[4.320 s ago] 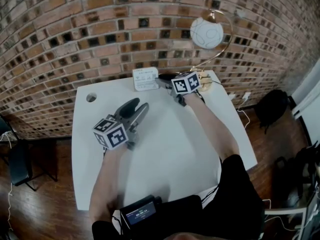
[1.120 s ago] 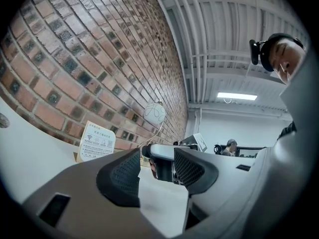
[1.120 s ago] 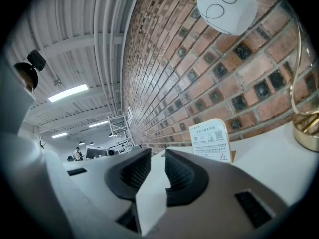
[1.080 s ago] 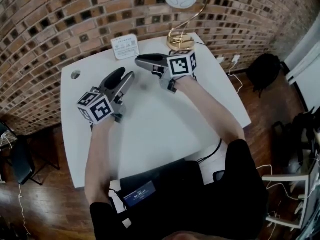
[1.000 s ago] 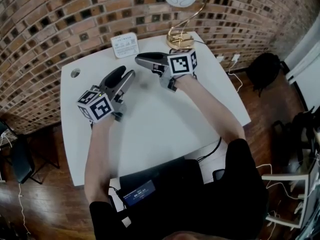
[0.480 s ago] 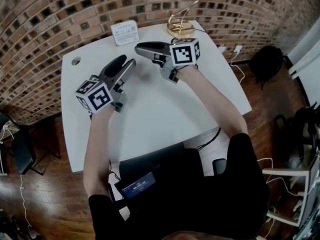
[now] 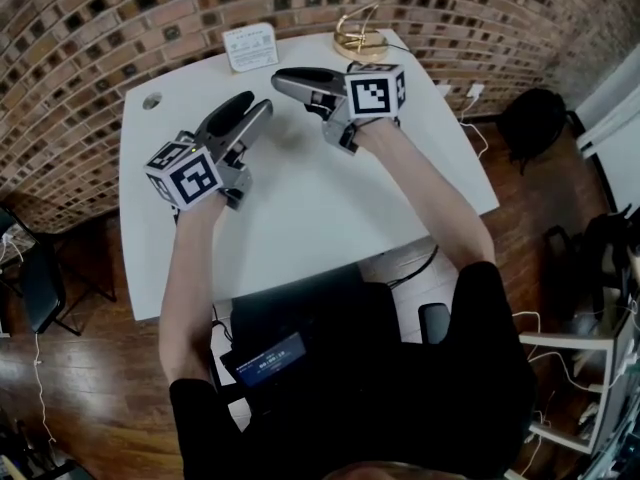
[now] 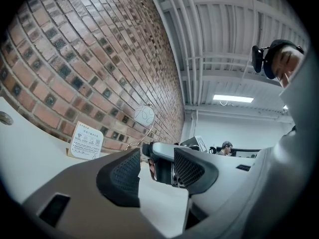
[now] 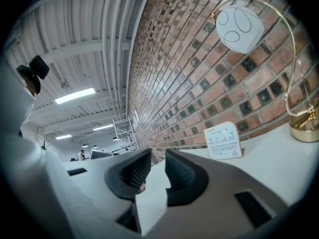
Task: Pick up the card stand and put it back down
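Note:
The card stand, a small white printed card on a wooden base, stands upright at the back edge of the white table, near the brick wall. My right gripper hovers just in front of it and a little to its right, pointing left. Its jaws are open with nothing between them. My left gripper is further left and nearer me, pointing toward the back, also open and empty. The left gripper view shows the card stand beyond my left gripper. The right gripper view has the card stand to the right of my right gripper.
A gold arc lamp's base stands right of the card stand, its white globe hanging above. A round cable hole is in the table's back left. A dark device with a screen rests on the person's lap.
The right gripper, earlier right up against the card stand, now sits back from it. Over the last second the head view has shifted; both grippers keep about the same places and jaw gaps.

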Motion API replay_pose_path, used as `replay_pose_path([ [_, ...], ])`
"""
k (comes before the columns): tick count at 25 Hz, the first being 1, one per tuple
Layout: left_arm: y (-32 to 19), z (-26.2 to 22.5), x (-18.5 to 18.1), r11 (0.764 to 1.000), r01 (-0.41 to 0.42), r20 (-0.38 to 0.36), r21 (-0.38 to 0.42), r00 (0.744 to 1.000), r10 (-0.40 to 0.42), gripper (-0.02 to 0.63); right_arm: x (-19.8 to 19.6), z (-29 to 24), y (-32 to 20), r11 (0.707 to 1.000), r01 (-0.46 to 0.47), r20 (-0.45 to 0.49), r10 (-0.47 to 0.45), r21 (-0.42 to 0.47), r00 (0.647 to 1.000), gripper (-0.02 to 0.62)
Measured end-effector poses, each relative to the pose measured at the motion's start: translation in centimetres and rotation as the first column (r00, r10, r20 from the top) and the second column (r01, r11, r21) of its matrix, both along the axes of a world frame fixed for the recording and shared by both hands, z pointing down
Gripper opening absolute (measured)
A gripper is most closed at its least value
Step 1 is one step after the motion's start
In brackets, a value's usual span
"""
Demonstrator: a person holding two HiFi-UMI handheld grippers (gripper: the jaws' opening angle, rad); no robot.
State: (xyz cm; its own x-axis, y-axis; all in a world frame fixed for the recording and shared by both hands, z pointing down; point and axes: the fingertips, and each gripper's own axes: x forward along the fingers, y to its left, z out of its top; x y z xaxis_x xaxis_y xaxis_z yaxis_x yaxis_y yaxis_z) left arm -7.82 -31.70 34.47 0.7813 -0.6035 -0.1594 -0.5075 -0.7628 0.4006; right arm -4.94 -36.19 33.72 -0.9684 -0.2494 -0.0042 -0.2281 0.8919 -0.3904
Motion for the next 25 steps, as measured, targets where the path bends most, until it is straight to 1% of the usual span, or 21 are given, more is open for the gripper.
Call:
replay_pose_path([
  [6,1.1,-1.2,0.5,1.000,-0.003,-0.004,0.020,1.000,0.003,0.207,0.7,-1.1,1.0,1.000,-0.010,-0.003,0.010,0.028,1.000,0.114],
  [10,1.9,-1.1,0.4,1.000,-0.004,-0.021,0.013,1.000,0.004,0.207,0.6,-1.6,2.0,0.999,-0.004,0.002,0.004,0.034,1.000,0.114],
  [20,2.9,-2.5,0.2,0.999,0.000,-0.037,0.035,0.999,0.001,0.207,0.4,-3.1,3.5,0.998,-0.006,0.006,0.006,0.059,1.000,0.114],
  [25,4.8,-4.1,0.6,0.997,-0.008,-0.014,0.080,1.000,0.010,0.207,-0.1,-3.3,5.1,0.998,0.008,0.016,-0.009,0.058,1.000,0.114],
])
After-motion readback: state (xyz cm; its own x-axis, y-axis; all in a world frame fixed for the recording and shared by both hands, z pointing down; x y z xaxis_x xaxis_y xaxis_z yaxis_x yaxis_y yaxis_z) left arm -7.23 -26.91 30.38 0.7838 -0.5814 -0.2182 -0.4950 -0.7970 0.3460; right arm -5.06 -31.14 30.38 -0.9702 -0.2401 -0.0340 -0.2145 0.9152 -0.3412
